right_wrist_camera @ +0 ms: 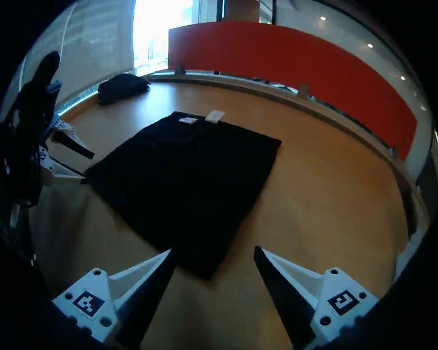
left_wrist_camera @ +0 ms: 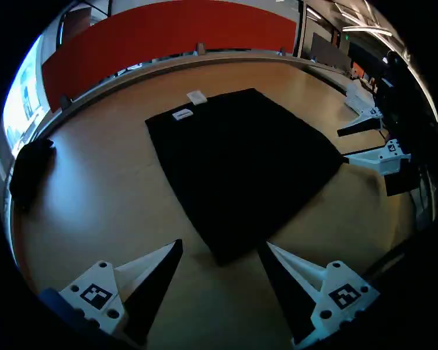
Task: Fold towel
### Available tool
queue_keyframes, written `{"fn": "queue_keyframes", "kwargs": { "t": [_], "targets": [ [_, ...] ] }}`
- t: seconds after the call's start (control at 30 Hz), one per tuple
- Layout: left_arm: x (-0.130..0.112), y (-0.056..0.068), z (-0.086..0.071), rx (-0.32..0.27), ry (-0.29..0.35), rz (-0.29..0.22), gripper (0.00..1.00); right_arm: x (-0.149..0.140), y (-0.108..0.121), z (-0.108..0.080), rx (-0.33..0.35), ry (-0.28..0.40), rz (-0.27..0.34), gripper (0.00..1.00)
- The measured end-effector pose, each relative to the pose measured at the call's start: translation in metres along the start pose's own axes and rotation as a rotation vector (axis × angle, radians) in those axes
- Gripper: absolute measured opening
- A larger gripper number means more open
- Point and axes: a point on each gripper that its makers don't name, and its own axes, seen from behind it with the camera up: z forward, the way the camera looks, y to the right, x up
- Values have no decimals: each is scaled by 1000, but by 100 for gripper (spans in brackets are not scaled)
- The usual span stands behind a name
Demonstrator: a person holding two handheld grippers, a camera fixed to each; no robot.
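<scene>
A black towel (left_wrist_camera: 236,163) lies spread flat on a wooden table (left_wrist_camera: 102,192). In the left gripper view my left gripper (left_wrist_camera: 220,244) stands open, its fingertips on either side of the towel's near corner. Farther right in the same view, my right gripper (left_wrist_camera: 341,146) is open at another corner. In the right gripper view the towel (right_wrist_camera: 184,181) stretches away from my open right gripper (right_wrist_camera: 213,251), which straddles its near corner. The left gripper (right_wrist_camera: 89,168) shows at the left edge, open beside the towel's left corner, held by a person's dark-sleeved arm.
Two small white tags (left_wrist_camera: 183,114) (left_wrist_camera: 197,97) lie at the towel's far edge. A black bag (right_wrist_camera: 122,87) sits at the table's far corner by the window. A red panel (right_wrist_camera: 295,64) runs behind the table's raised back rim.
</scene>
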Motion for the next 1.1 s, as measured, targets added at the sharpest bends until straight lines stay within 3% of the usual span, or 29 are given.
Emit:
{"fn": "queue_keyframes", "kwargs": {
  "t": [0.23,0.37,0.43,0.7,0.97,1.1],
  "targets": [
    [-6,6,4,-9,-21,17,95,-5,-4,0,20,-12,4,95],
    [-6,7,4,-9,-22,28,91,-8,-6,1,30,-18,8,82],
    [-7,7,4,-6,-24,35,83,-9,-6,0,33,-19,11,76],
    [-7,6,4,1,-29,31,72,-17,-10,-2,56,-35,-4,58],
    [-7,6,3,4,-31,23,71,-22,-9,0,54,-43,4,57],
    [-6,6,3,7,-30,28,71,-22,-8,0,56,-43,6,50]
  ]
}}
